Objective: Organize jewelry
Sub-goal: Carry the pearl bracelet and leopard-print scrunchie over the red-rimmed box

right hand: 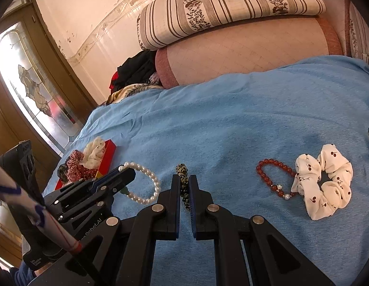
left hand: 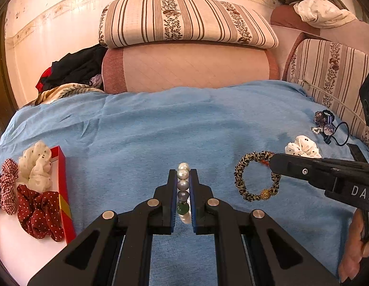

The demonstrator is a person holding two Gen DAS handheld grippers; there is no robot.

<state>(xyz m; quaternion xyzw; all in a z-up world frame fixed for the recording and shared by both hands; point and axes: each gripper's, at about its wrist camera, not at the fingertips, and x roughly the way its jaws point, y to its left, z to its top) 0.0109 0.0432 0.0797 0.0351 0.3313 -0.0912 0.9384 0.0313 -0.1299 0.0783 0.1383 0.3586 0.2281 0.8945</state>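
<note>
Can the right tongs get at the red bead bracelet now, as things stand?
Probably not yet: the right tongs are shut on the leopard hair tie. The path over the blue cloth to the red bead bracelet looks free otherwise.

I was working in a home, in what looked like a bedroom or sitting room. A blue blanket (left hand: 184,124) covered a bed, and at its far edge a striped floral cushion (left hand: 184,21) lay on a pink quilted bolster (left hand: 189,66). Heaped dark clothes (left hand: 77,66) sat at the far left corner, more laundry (left hand: 315,7) at the far right. The wall carried a floral border (left hand: 65,4), and a wooden door with leaded patterned glass (right hand: 34,90) stood to the left.
</note>
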